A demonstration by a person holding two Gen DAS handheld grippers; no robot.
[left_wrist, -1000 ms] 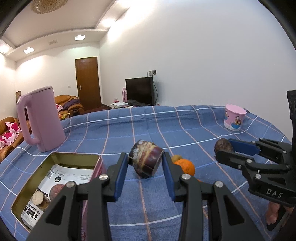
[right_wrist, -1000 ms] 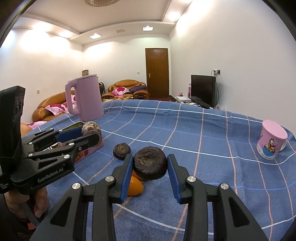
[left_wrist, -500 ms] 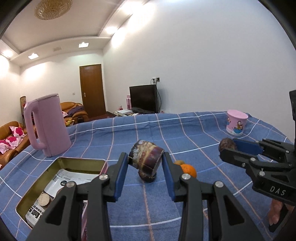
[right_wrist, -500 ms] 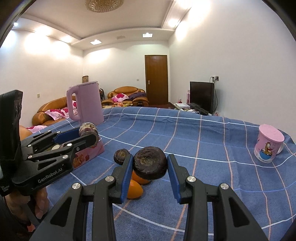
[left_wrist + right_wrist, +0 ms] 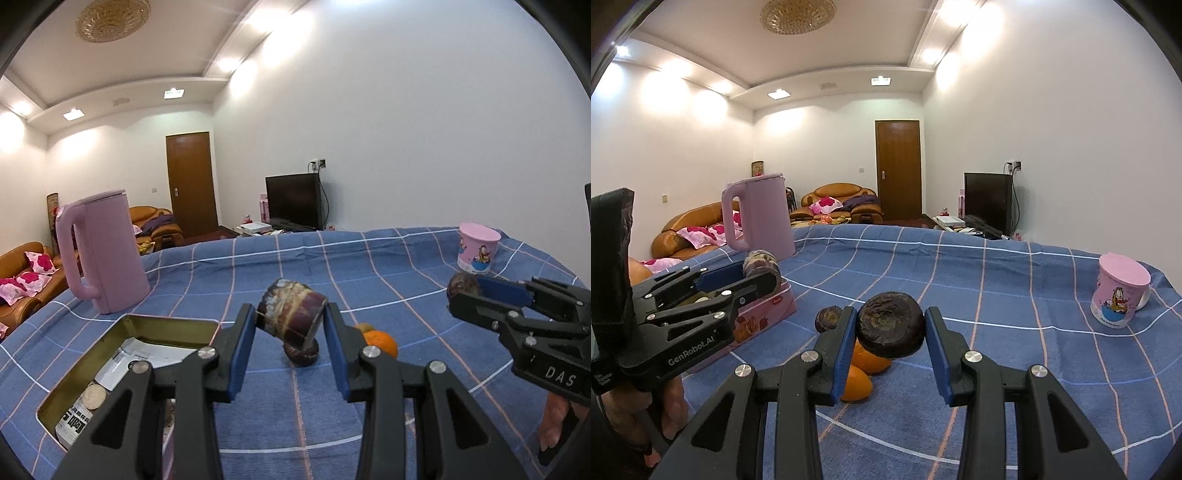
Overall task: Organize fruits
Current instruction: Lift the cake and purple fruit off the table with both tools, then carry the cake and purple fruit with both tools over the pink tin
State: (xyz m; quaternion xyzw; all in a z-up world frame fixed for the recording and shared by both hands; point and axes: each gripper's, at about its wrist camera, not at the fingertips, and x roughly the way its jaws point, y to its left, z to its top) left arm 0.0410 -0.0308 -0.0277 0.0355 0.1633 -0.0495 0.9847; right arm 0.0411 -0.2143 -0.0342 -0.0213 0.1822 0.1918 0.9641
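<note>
My left gripper [image 5: 290, 325] holds a purple cane stub [image 5: 291, 312], jaws closed on its sides, raised just right of the open tin [image 5: 125, 325]. My right gripper [image 5: 891, 332] clamps a dark round fruit [image 5: 891, 329] above two oranges [image 5: 871, 360], also right of the tin.

Bench [image 5: 369, 266] wore blue checked cloth [image 5: 997, 280]. Pink kettle [image 5: 101, 251] stood upright far left; open tin [image 5: 122, 354] lay near it, close to front edge. Dark fruit [image 5: 301, 352] and 2 oranges [image 5: 864, 369] sat touching mid-bench. Pink cartoon cup [image 5: 1119, 291] stood well apart, right.
</note>
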